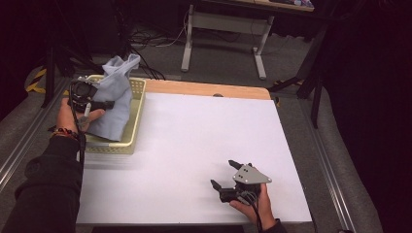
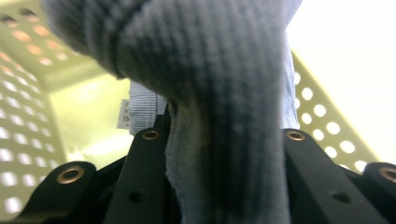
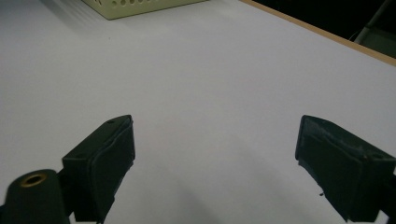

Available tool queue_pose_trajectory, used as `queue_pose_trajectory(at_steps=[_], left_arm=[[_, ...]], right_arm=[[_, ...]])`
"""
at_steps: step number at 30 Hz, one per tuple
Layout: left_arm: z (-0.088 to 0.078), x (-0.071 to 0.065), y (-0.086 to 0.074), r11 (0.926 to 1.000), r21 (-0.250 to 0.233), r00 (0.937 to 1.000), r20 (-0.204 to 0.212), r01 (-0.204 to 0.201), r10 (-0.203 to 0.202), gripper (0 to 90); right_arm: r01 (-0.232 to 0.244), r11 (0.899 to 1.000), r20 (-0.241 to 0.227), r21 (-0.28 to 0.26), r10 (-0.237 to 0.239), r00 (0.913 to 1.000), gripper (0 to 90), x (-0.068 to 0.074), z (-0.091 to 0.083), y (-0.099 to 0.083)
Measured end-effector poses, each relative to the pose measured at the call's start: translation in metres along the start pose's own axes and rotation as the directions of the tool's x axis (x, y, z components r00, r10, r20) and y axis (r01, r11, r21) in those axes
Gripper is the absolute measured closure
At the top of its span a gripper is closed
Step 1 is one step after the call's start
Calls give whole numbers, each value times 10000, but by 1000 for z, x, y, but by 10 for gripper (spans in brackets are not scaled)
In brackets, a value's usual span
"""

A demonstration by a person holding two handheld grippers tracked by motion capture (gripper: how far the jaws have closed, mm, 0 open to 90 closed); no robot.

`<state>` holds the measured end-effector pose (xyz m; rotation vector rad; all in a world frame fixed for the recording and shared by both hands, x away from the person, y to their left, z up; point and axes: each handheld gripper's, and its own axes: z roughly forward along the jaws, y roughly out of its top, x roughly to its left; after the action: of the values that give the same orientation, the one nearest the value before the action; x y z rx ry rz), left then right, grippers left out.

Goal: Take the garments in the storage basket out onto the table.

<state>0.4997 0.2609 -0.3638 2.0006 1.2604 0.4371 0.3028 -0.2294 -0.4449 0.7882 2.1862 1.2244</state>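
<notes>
A blue-grey knitted cloth [image 1: 115,97] hangs above the pale yellow perforated basket [image 1: 133,124] at the table's left, its lower part still inside the basket. My left gripper [image 1: 104,104] is shut on the cloth from the left side. In the left gripper view the cloth [image 2: 224,93] is bunched between the two black jaws of my left gripper [image 2: 222,135], with a small white label beside it and the basket wall [image 2: 42,60] behind. My right gripper [image 1: 222,173] rests near the table's front right, open. In its own view my right gripper [image 3: 215,135] has nothing between its jaws.
The white table top [image 1: 204,131] has a wooden strip [image 1: 209,89] along its far edge. A corner of the basket [image 3: 135,5] lies far ahead of the right gripper. Metal rails run along both sides of the table, and a desk frame [image 1: 257,43] stands on the floor behind.
</notes>
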Motion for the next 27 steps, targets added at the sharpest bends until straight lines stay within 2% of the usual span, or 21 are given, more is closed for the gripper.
queue_pose_trajectory(at_steps=[3,7,9,13,16,17,18,21,22,23,25,27], left_arm=[[-13,0,-1,9965,-798,9997,-4,245,-247,680],[-27,-4,-3,9851,-1690,9995,56,321,-316,681],[-34,-6,-4,9757,-2155,9992,61,387,-383,681],[-44,-13,-9,9498,-3100,9991,170,431,-398,681],[-49,-21,-12,9389,-3435,9997,174,226,-177,681],[-49,-21,-12,9389,-3435,9997,174,226,-177,681],[-51,-27,-15,9329,-3600,9999,153,96,-44,681],[-51,-33,-20,9218,-3875,9994,343,121,13,681],[-51,-33,-20,9218,-3875,9994,343,121,13,681],[-51,-38,-23,9151,-4032,9990,440,79,107,681],[-51,-45,-26,9073,-4206,9985,499,9,221,681],[-51,-50,-28,9005,-4349,9965,748,-12,374,681]], right_arm=[[-59,10000,16,-31,59,10000,127,-1,0,0],[-53,10000,86,-76,54,9999,128,-1,-1,0],[2,10000,140,-65,-1,9999,127,-1,0,0],[-44,9999,194,-95,46,9998,127,-2,0,0],[-68,9999,250,-92,70,9997,126,-3,-1,-1],[-95,9999,251,-122,98,9996,126,-3,-1,-1],[-131,9998,253,-137,134,9996,126,-4,-1,-2],[-190,9996,312,-194,196,9993,126,-6,-2,-2],[-190,9996,312,-194,196,9993,126,-6,-2,-2],[-234,9992,353,-329,246,9991,126,-8,-2,0],[-261,9986,407,-453,280,9988,126,-9,-2,1],[-366,9975,433,-609,393,9983,126,-10,-2,2]])
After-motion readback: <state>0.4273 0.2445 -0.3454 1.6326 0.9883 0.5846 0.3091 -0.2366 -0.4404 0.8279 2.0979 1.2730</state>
